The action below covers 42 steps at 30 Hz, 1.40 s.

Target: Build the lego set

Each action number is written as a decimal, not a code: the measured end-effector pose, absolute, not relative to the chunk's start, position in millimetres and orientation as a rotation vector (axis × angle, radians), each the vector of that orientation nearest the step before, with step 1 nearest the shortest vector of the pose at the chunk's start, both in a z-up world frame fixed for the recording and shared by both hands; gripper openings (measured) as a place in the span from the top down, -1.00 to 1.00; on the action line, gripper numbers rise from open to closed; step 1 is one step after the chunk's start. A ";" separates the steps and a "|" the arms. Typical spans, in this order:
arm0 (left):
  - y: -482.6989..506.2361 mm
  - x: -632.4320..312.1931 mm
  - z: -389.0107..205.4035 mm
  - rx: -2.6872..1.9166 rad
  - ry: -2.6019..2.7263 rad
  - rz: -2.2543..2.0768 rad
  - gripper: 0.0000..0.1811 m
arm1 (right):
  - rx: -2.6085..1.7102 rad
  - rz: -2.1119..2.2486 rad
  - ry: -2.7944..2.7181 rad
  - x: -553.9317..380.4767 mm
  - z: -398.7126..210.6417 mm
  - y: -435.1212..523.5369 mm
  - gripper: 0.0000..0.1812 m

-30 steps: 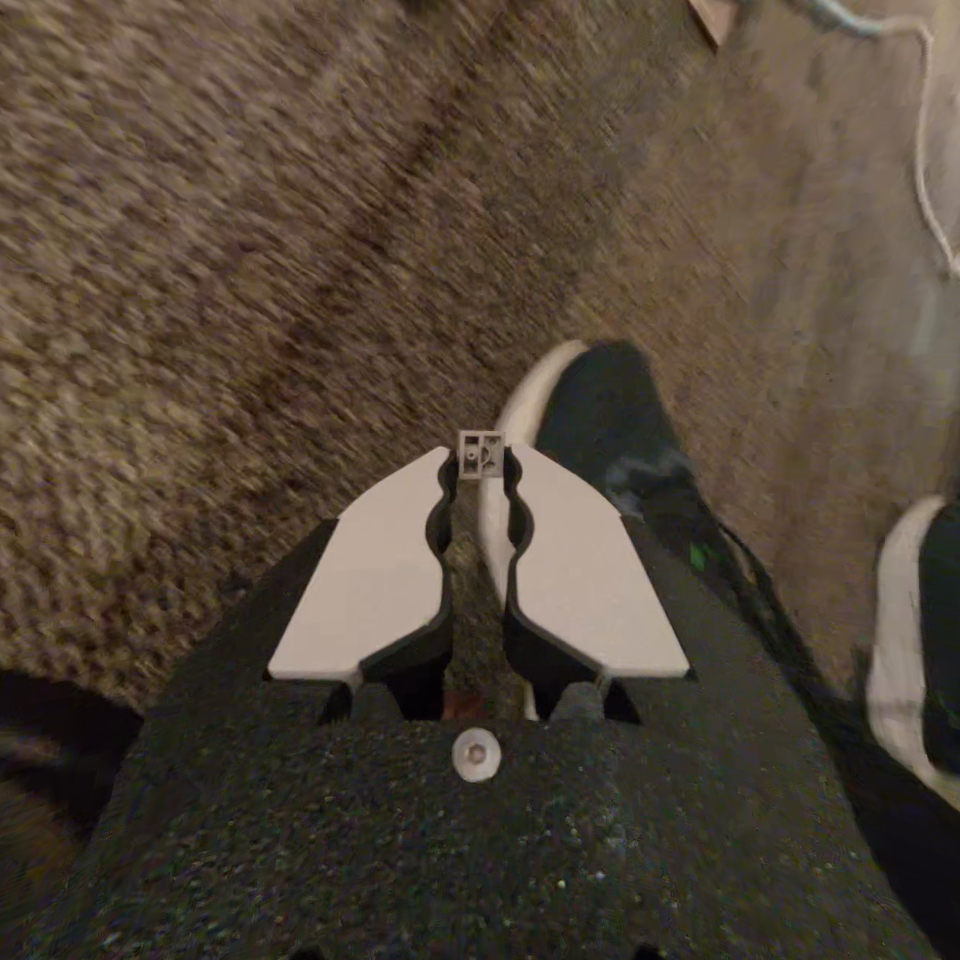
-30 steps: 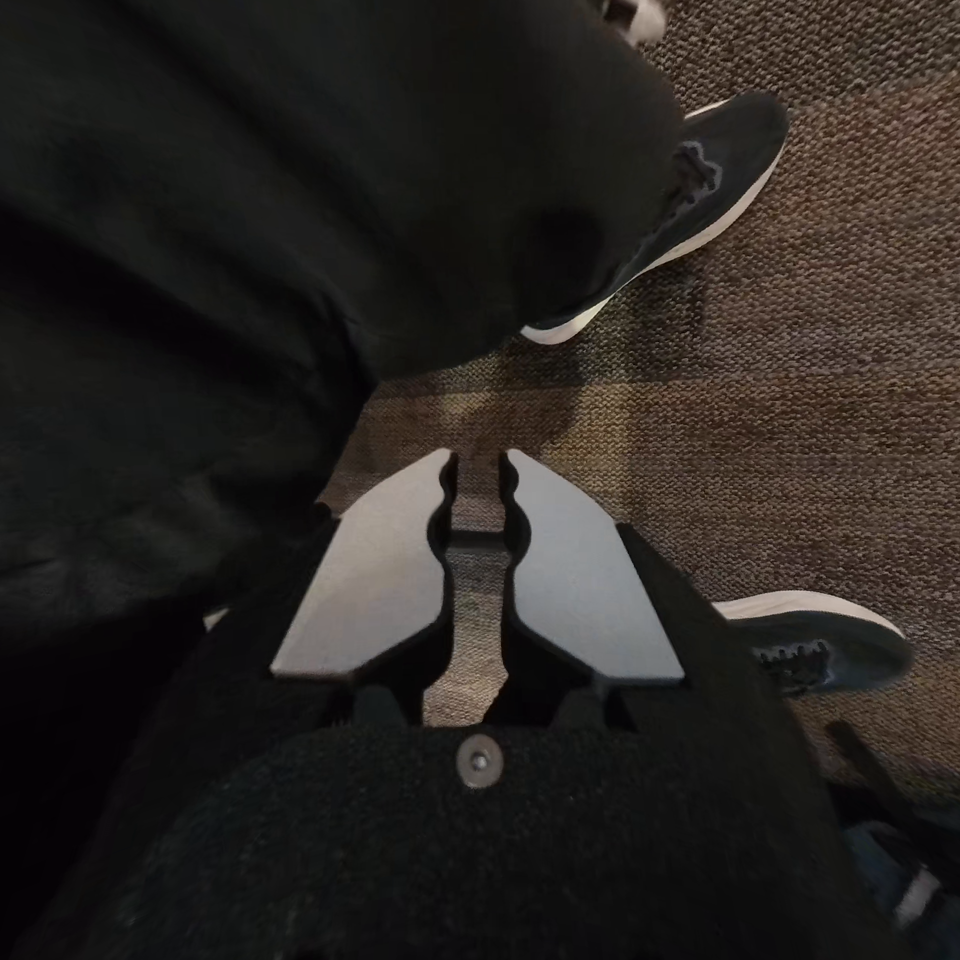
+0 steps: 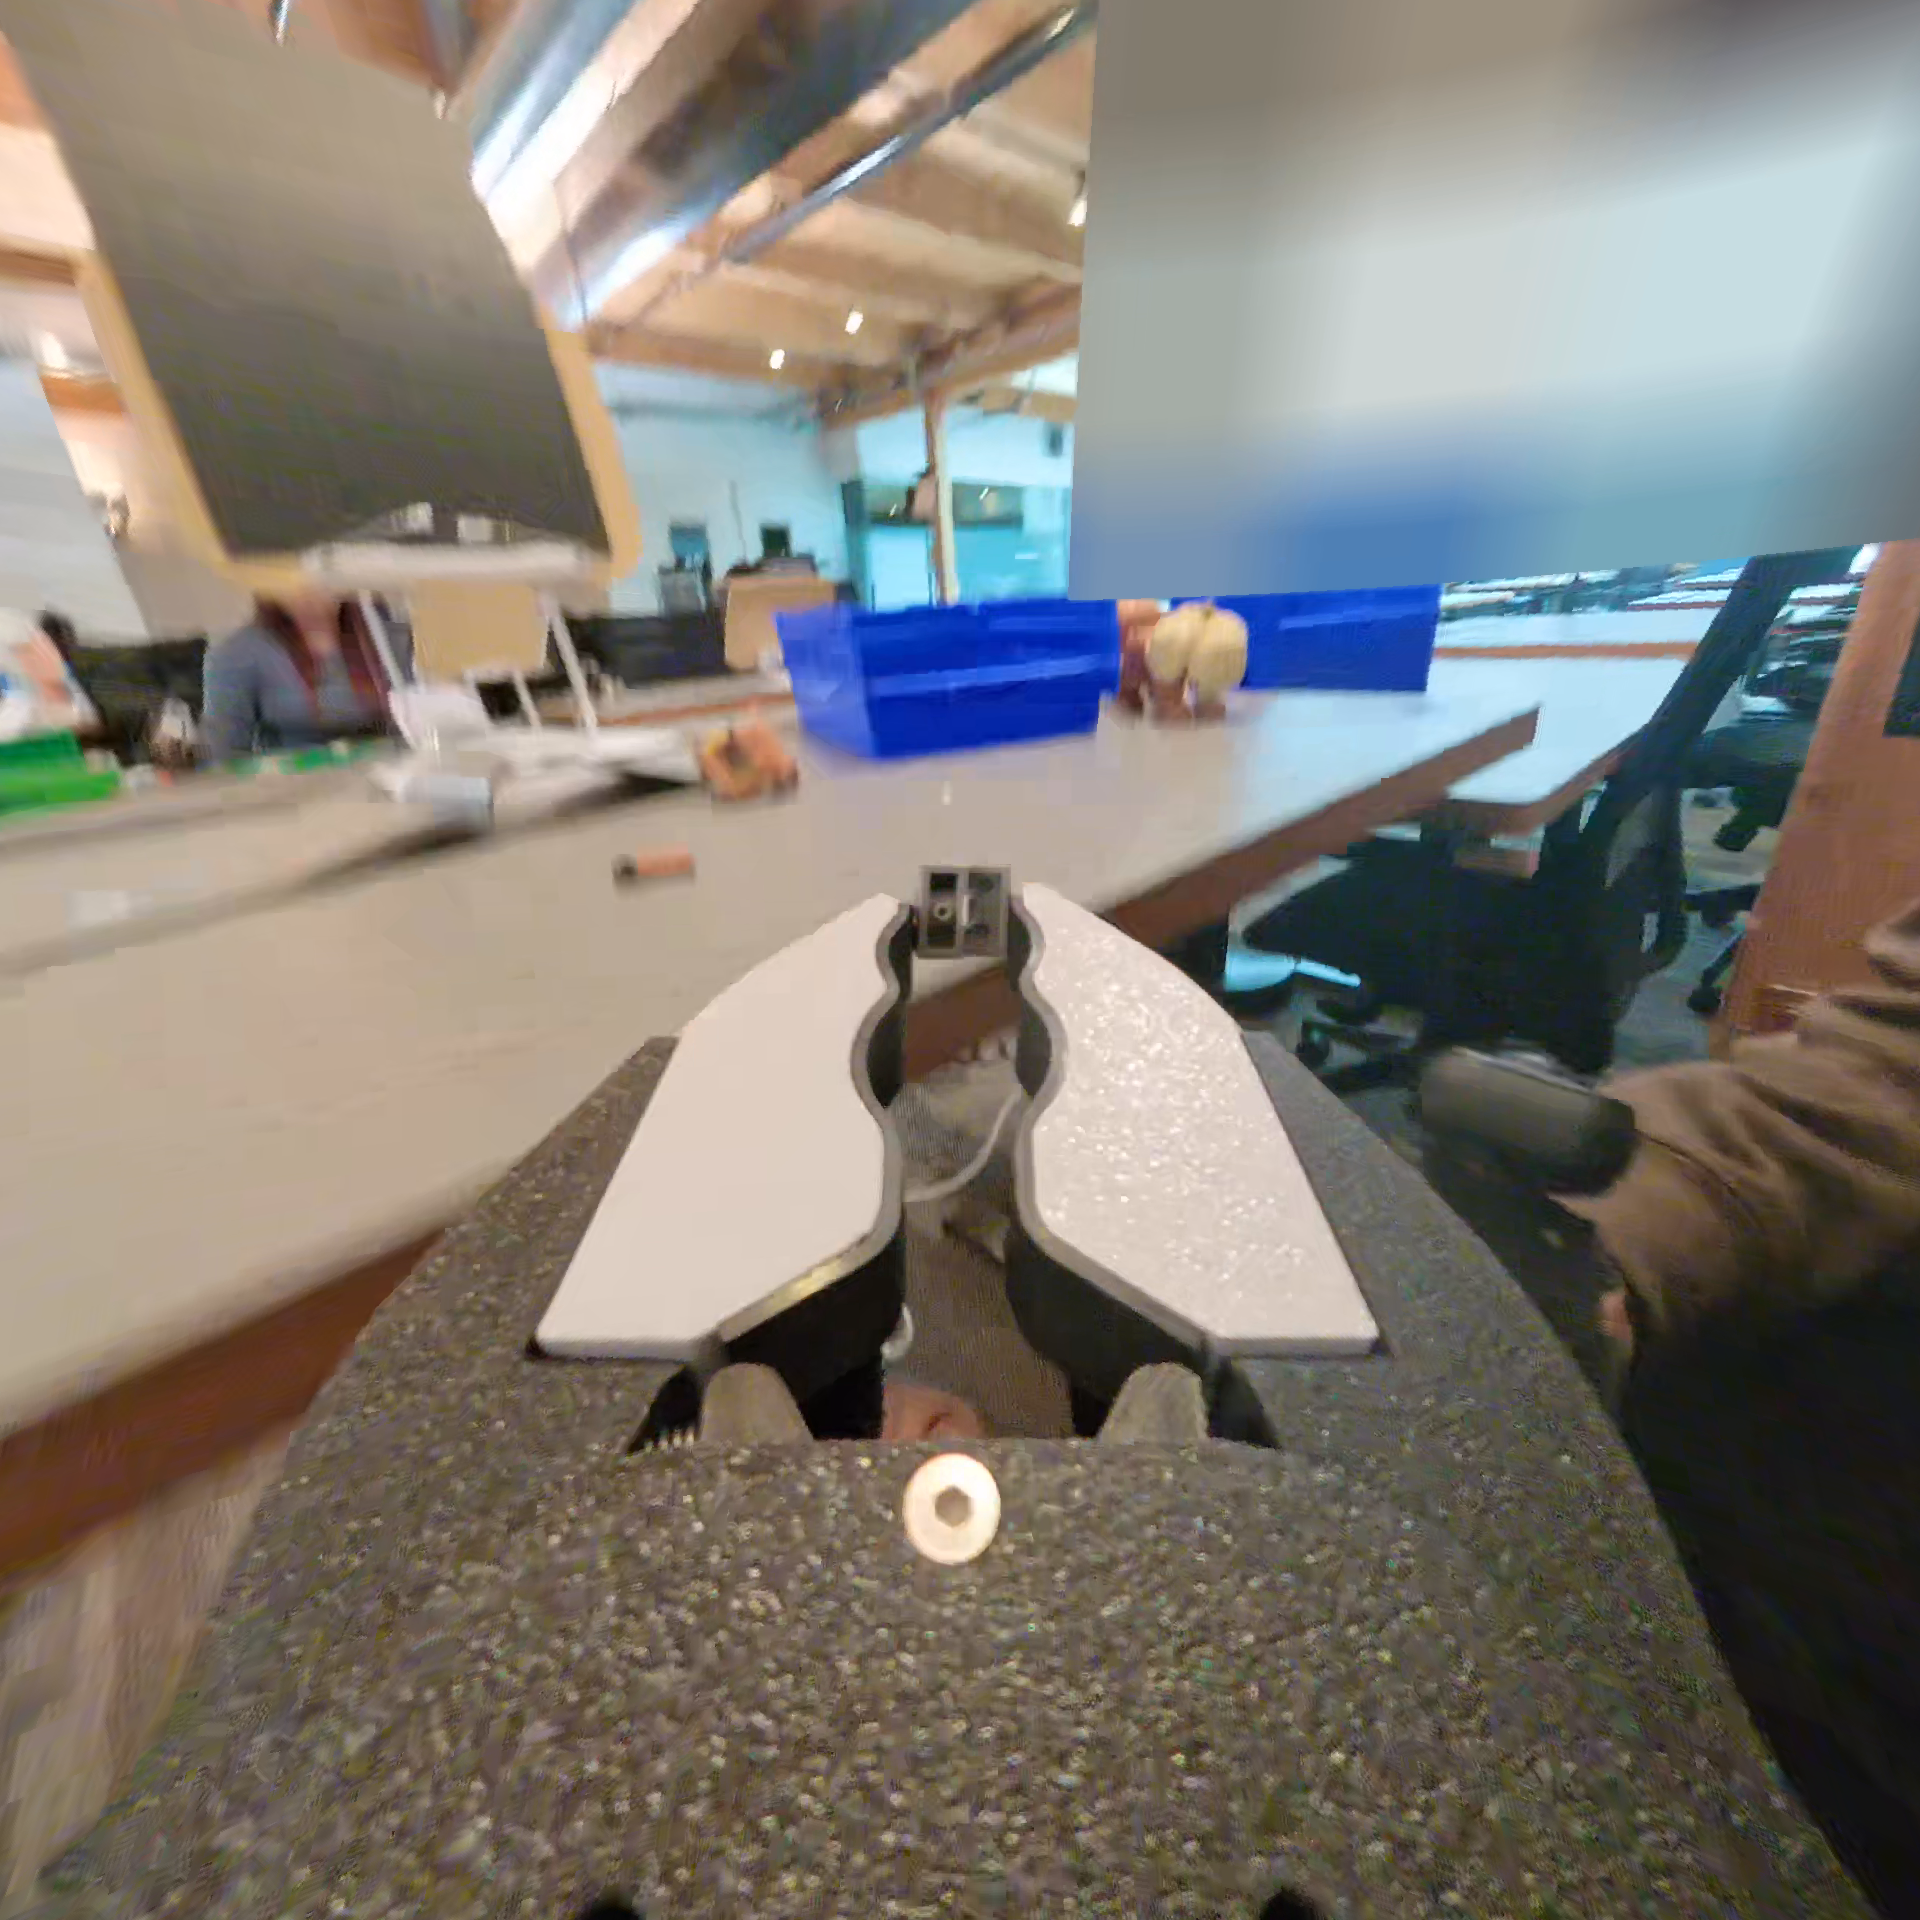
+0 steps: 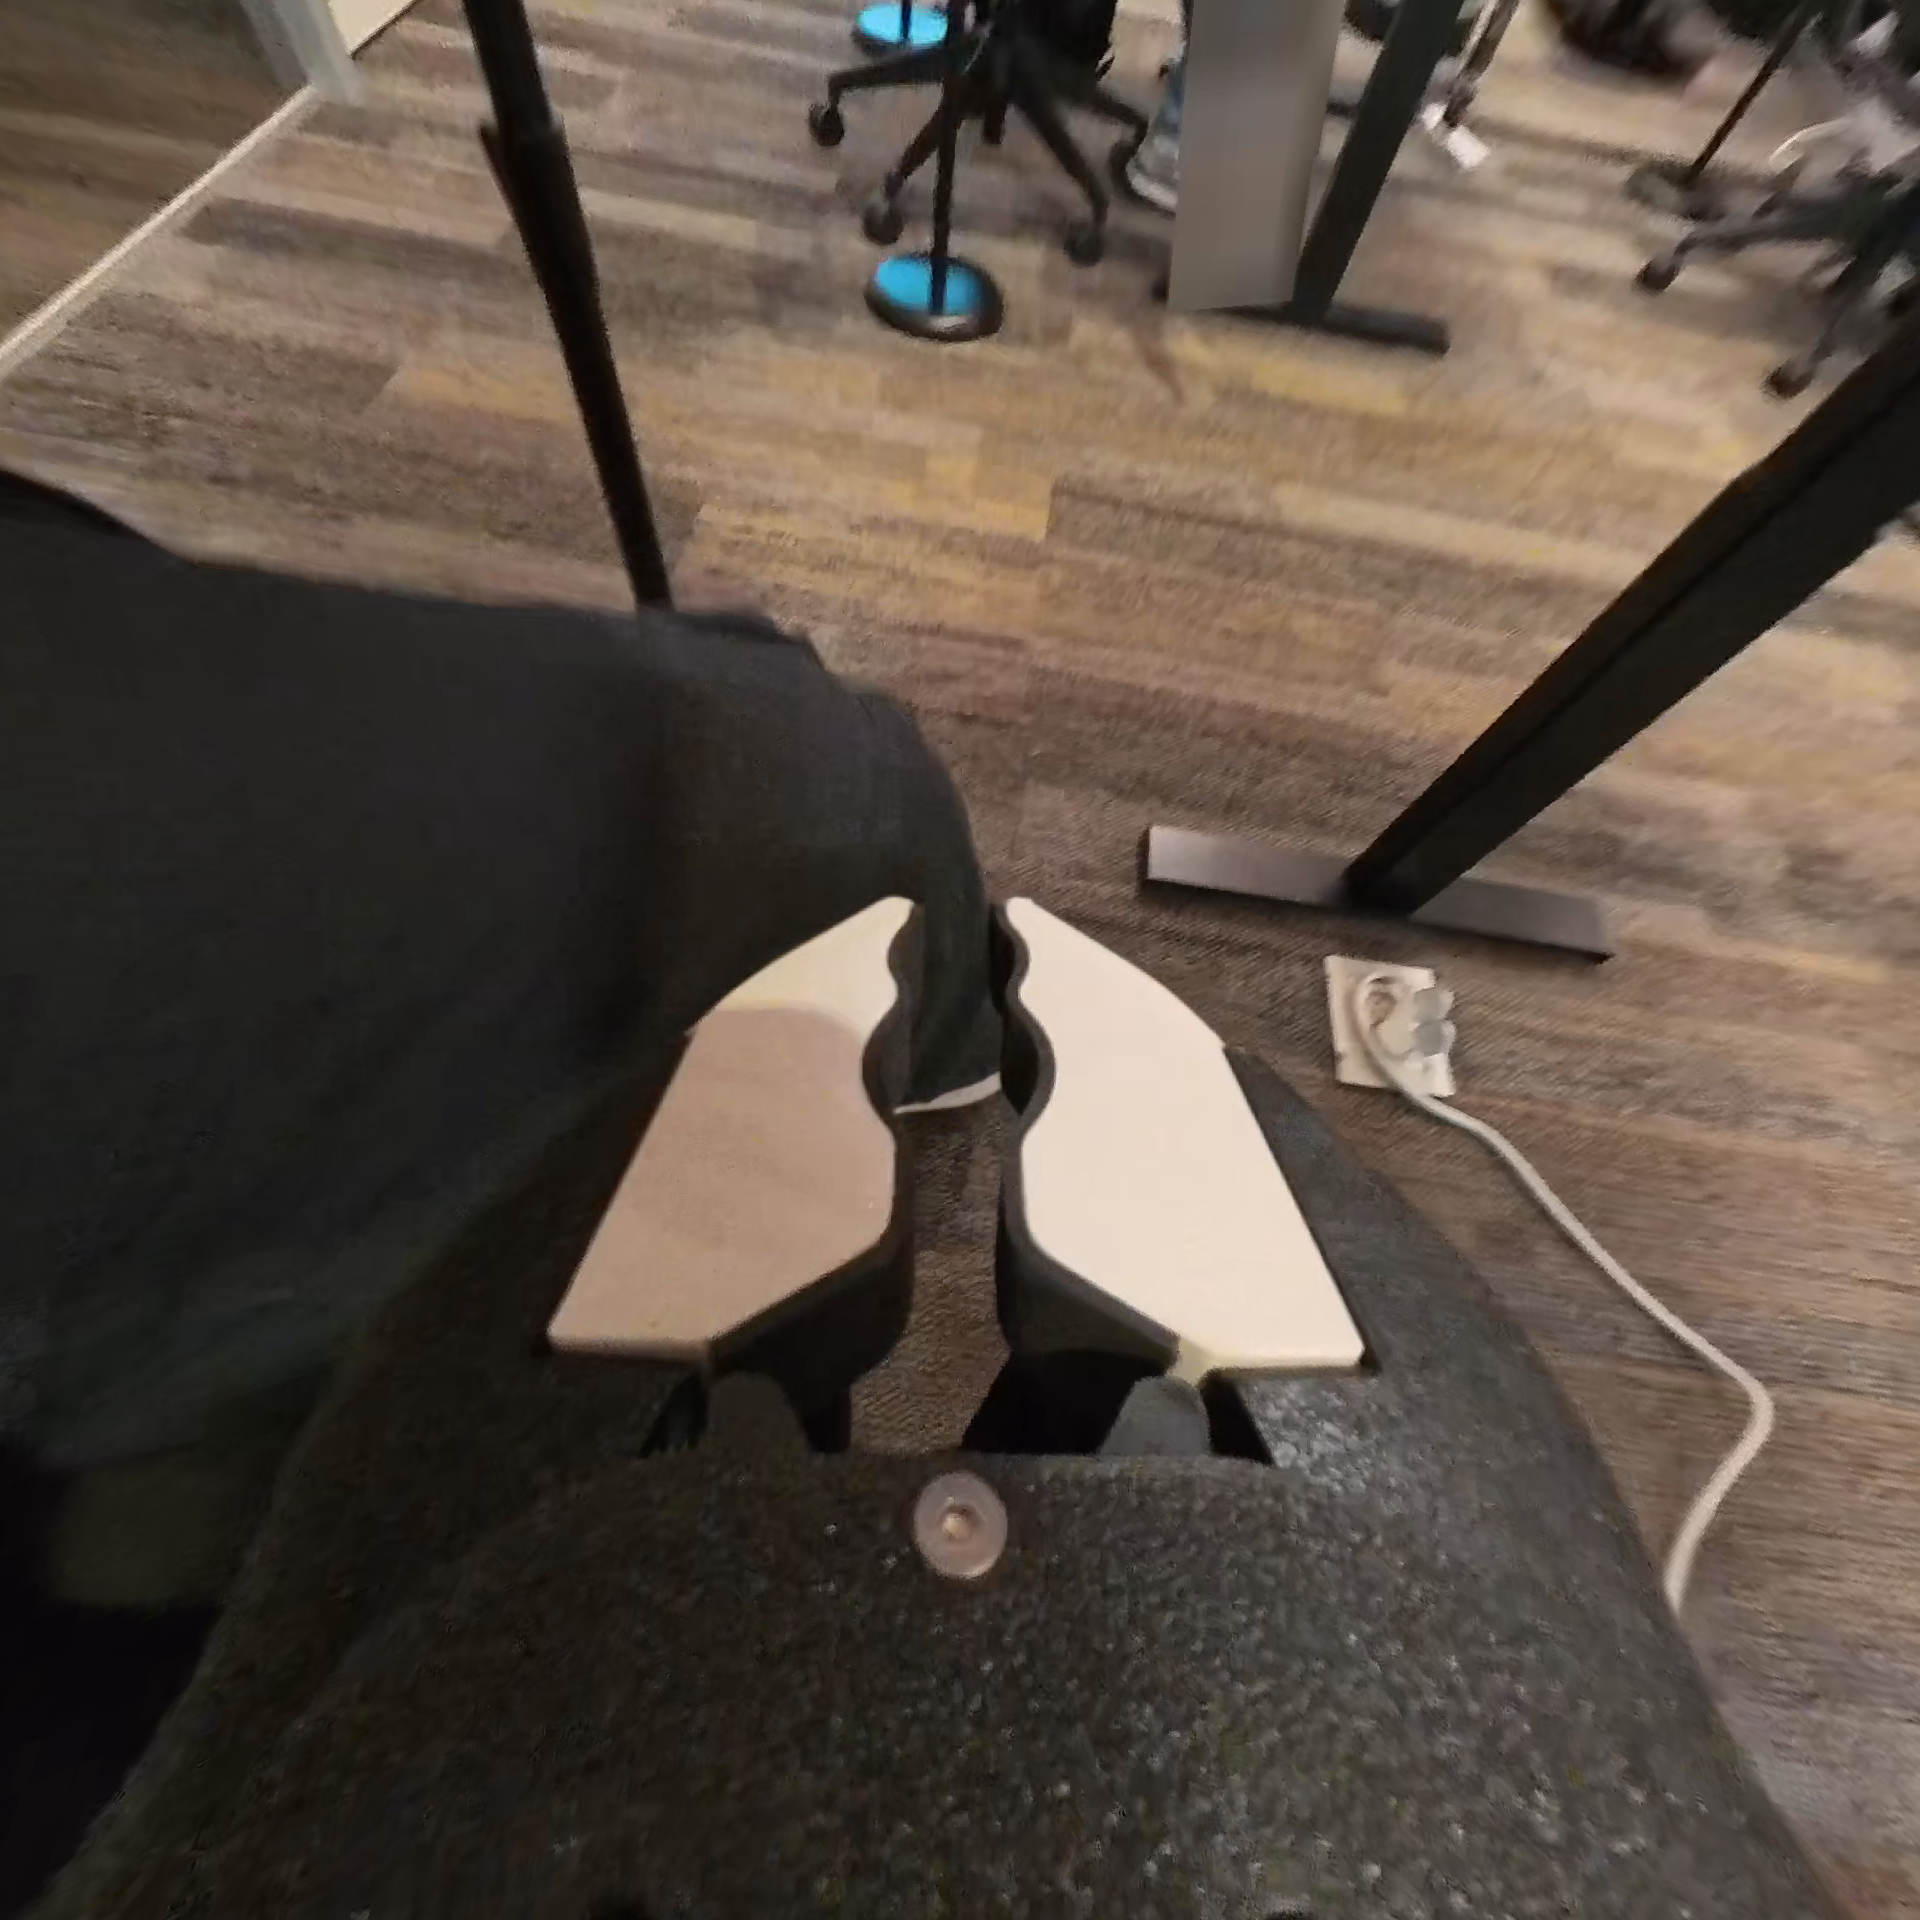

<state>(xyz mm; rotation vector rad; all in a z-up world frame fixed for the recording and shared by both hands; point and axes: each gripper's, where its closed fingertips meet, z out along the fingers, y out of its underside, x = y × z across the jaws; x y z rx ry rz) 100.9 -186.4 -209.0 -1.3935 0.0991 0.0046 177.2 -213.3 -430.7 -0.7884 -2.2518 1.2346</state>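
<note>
Left gripper (image 3: pixel 962 914): one, centre of the left wrist view; its two white fingers (image 3: pixel 758 1122) pinch a single piece at their tips.
Grey lego piece (image 3: pixel 962 912): one, small and box-like, held between the fingertips at mid-frame; its hollow, open face turns toward the camera. It looks about as wide as tall, so a long axis cannot be told.
Table (image 3: pixel 312 1018): one long grey top with a brown edge, crossing the left and centre of the frame behind and below the held piece.
Blue bins (image 3: pixel 945 675): two, on the table's far end, upper centre, well apart from the piece.
Orange-brown cylinder (image 3: pixel 652 864): one, lying on the table, up and left of the fingertips.
Office chair (image 3: pixel 1538 904): one, dark, at right beside the table end.
Right gripper (image 4: pixel 960 920): one, centre of the right wrist view; fingers parted by a narrow gap, nothing between them.
Dark trouser leg (image 4: pixel 416 883): one, filling the left of that view, passing behind the fingertips.
Carpeted floor (image 4: pixel 1039 540): striped brown, across the upper frame.
White cable (image 4: pixel 1621 1278): one, trailing from a floor outlet (image 4: pixel 1387 1023) at right.
Black table leg (image 4: pixel 1621 665): one, slanting in at the upper right.
</note>
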 end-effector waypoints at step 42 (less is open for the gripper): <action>65.8 -82.5 -96.1 -1.783 0.163 -0.188 0.81 | -1.270 0.799 -2.096 -11.4 -253.2 28.5 0.70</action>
